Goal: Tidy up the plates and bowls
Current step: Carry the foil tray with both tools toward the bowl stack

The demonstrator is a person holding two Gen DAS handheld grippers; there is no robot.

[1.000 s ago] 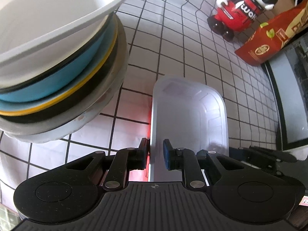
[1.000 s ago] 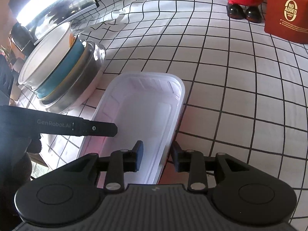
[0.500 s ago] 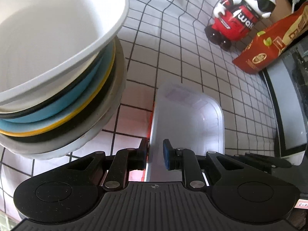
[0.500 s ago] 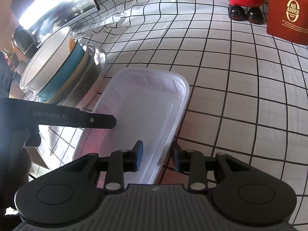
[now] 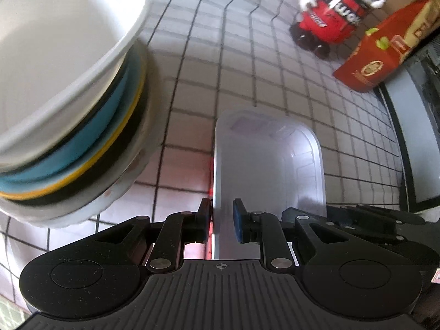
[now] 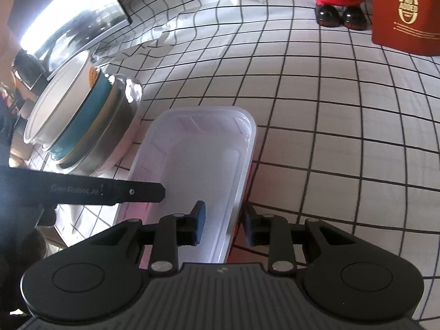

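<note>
A white rectangular plastic tray (image 5: 266,170) with a red underside is held just above the checked tablecloth. My left gripper (image 5: 222,221) is shut on the tray's left rim. My right gripper (image 6: 223,224) is shut on its right rim (image 6: 242,181). The left gripper's finger (image 6: 110,191) reaches in from the left in the right wrist view. To the tray's left stands a stack of bowls (image 5: 68,104): white on top, then blue, yellow-edged, black and a grey one at the bottom. The stack also shows in the right wrist view (image 6: 79,115).
A red and white toy robot (image 5: 335,19) and a red carton (image 5: 385,52) stand at the far right on the tablecloth (image 6: 330,110). A dark framed appliance (image 5: 418,143) lies along the right edge. A shiny screen (image 6: 71,24) stands behind the bowl stack.
Both grippers have carried the tray a little up and forward. The bowl stack has shifted lower and left in the left wrist view. Both grips are unchanged.
</note>
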